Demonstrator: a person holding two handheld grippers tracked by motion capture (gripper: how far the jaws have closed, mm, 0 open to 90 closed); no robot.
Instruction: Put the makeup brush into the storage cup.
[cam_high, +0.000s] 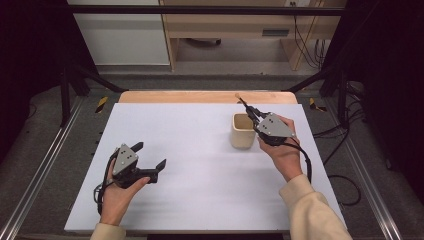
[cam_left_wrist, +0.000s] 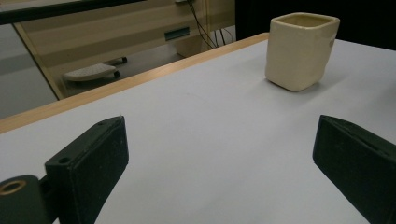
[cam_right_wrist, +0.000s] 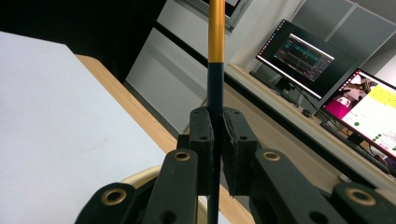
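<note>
While your right gripper has its jaws clamped on the thin black-and-yellow stick above the cream cup, keep the stick upright and lower it straight into the cup's mouth; only let go once its lower end rests inside. The cup stands on the bench towards the far right, just beside your right hand. Your left gripper sits low over the near left with jaws wide apart and nothing between them; use it to steady the cup if it tips. Between that gripper and the cup the bench lies bare, and the monitors stand well off it.
</note>
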